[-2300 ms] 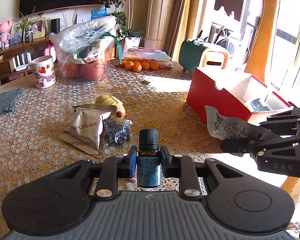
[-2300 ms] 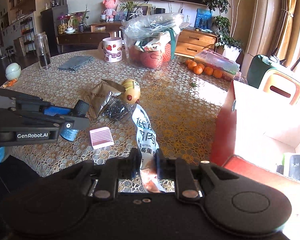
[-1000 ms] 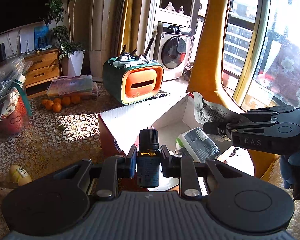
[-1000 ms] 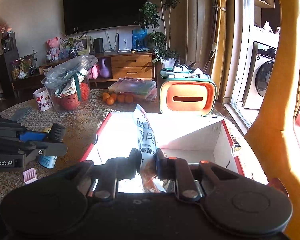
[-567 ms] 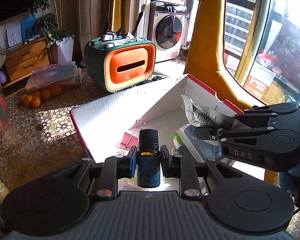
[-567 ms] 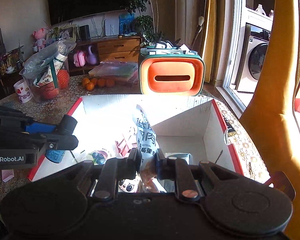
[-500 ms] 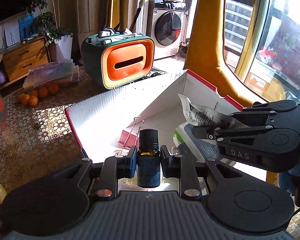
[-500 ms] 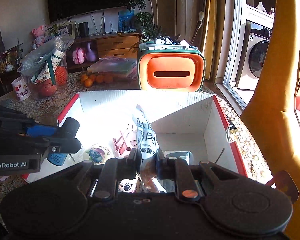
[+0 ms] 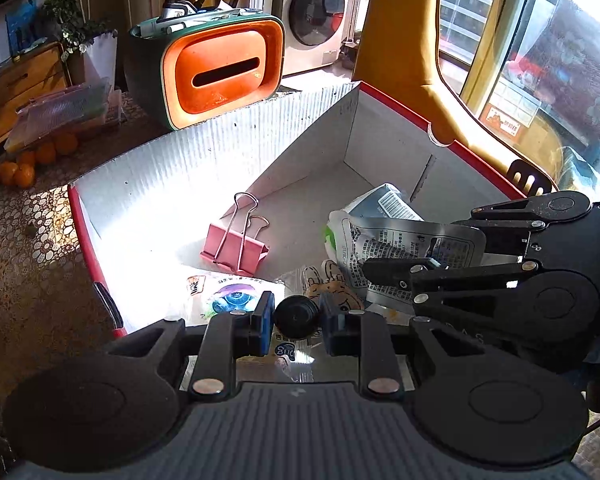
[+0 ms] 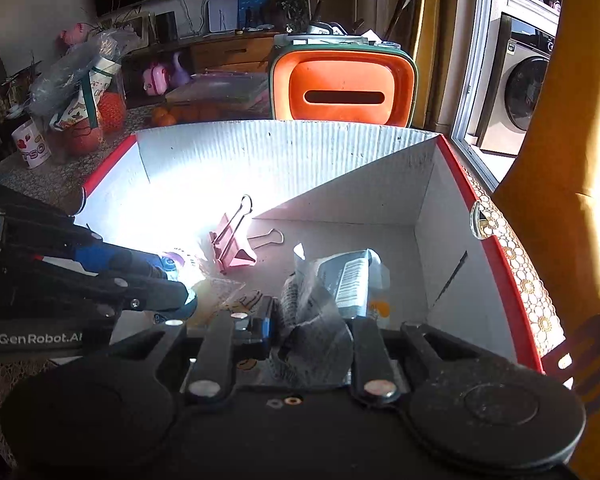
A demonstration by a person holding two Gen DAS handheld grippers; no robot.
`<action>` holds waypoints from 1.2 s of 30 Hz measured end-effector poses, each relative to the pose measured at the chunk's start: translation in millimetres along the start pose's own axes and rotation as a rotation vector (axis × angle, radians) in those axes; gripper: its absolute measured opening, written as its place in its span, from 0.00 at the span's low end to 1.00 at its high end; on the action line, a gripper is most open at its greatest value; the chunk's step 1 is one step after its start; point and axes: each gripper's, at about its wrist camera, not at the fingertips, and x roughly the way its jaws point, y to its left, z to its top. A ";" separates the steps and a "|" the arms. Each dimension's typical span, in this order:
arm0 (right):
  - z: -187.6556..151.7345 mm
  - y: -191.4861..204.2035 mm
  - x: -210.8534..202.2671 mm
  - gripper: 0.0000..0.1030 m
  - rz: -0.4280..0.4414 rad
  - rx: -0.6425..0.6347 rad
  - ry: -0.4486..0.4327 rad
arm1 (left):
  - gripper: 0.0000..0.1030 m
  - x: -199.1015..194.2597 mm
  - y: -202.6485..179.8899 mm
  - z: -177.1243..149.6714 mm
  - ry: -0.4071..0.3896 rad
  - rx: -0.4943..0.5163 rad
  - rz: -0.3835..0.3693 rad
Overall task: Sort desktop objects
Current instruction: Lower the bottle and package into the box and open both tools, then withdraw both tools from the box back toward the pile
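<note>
A small dark bottle (image 9: 297,316) sits between the pads of my left gripper (image 9: 297,321), which is shut on it. Its black cap faces the camera. This gripper hangs low inside the red box with white walls (image 9: 392,100), just above a blueberry packet (image 9: 228,296). My right gripper (image 10: 312,332) is also inside the box (image 10: 500,248), to the right of the left gripper (image 10: 172,280). Its jaws are opening. The silver printed packet (image 10: 316,320) slumps forward between them, with a gap beside the left pad. The left wrist view shows that packet (image 9: 412,244) lying flat between the right gripper's (image 9: 396,256) fingers.
In the box lie a pink binder clip (image 9: 236,246), a barcoded pouch (image 9: 384,204) and a bunny-print item (image 9: 332,284). Behind the box stands an orange-and-green case (image 9: 220,76). Oranges (image 9: 20,168), a mug (image 10: 32,148) and a bagged tub (image 10: 88,92) are on the lace-covered table.
Both grippers swung from the table over the box and sank into it. The bottle tipped until its cap faced the camera. The upright packet flopped forward as the right jaws widened.
</note>
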 end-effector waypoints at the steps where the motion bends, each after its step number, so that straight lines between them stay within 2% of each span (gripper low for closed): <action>1: -1.3 0.8 0.3 0.20 0.005 -0.003 0.003 | 0.22 1.2 -1.6 0.5 0.007 0.005 -0.001; 7: -1.9 -0.1 -1.9 0.27 0.016 0.008 0.008 | 0.22 3.9 -4.1 -2.6 0.029 0.014 -0.013; 12: -2.9 -5.6 -9.1 0.37 0.011 0.023 -0.003 | 0.22 -3.1 -1.9 -6.4 0.003 0.009 -0.015; 18: -1.7 -12.4 -21.2 0.40 0.019 0.065 -0.030 | 0.22 -16.8 -5.1 -11.4 -0.041 0.030 -0.030; 22: -0.3 -13.0 -31.1 0.47 0.016 0.075 -0.050 | 0.22 -25.7 -9.1 -17.3 -0.054 0.050 -0.018; 27: 0.3 -8.7 -45.3 0.52 0.013 0.069 -0.072 | 0.23 -39.2 -7.1 -23.5 -0.076 0.020 -0.017; 28: 0.0 -6.8 -49.0 0.55 0.014 0.066 -0.078 | 0.24 -43.0 -6.7 -24.7 -0.083 0.015 -0.017; 31: -1.0 -1.6 -58.7 0.63 0.023 0.061 -0.097 | 0.37 -53.3 -3.9 -28.0 -0.103 -0.004 -0.026; 33: -1.2 3.9 -65.9 0.63 0.023 0.053 -0.113 | 0.53 -62.6 -2.6 -31.4 -0.127 -0.015 -0.027; 36: -1.3 12.3 -76.9 0.65 0.037 0.056 -0.135 | 0.55 -75.5 -1.8 -35.9 -0.153 -0.016 -0.026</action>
